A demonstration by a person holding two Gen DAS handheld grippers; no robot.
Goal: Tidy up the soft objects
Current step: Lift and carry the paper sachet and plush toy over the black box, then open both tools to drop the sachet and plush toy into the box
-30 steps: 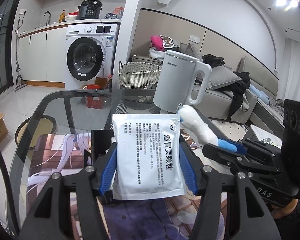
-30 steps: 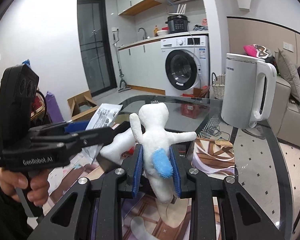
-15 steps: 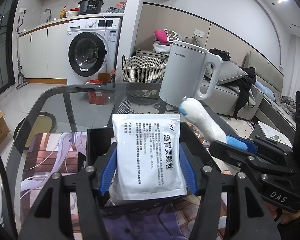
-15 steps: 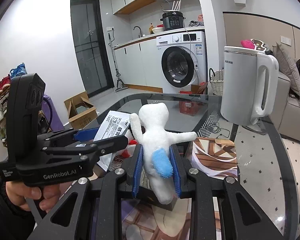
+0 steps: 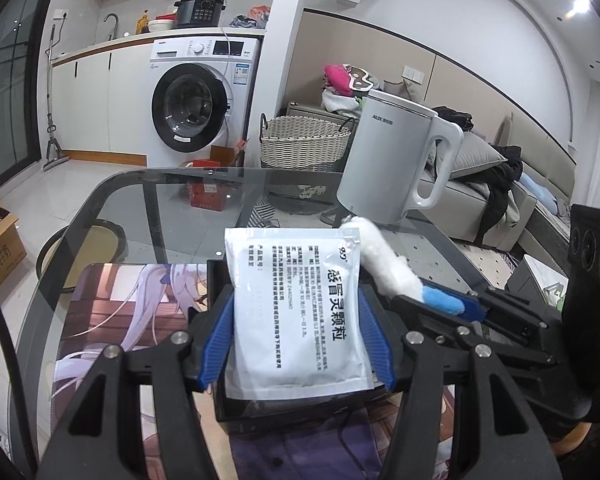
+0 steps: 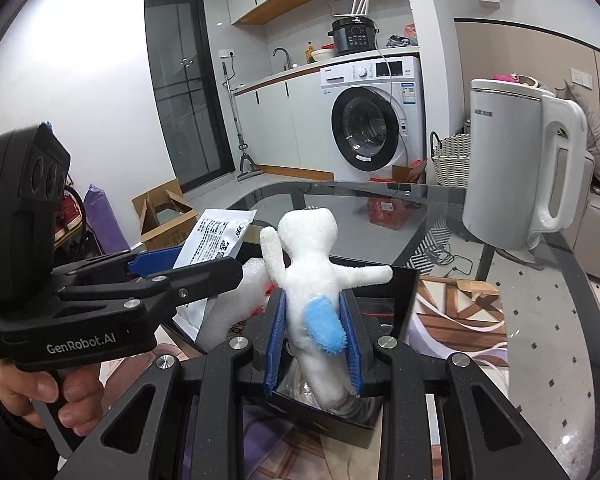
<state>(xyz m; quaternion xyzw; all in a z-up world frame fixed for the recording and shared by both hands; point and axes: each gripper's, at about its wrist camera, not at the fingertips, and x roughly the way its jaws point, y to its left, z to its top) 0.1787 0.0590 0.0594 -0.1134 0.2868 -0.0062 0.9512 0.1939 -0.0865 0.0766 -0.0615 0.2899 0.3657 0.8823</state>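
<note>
The left gripper squeezes a flat white paper packet; the right gripper pinches a fluffy white doll. Both hang over the black box. Go down slowly, then let go inside.

I see a glossy foil sachet with a smooth, slightly wrinkled face. The white doll is fuzzy plush, with a rougher blue terry patch. The black box looks like matt plastic. The table is smooth, reflecting glass. The kettle has satin white plastic.
</note>
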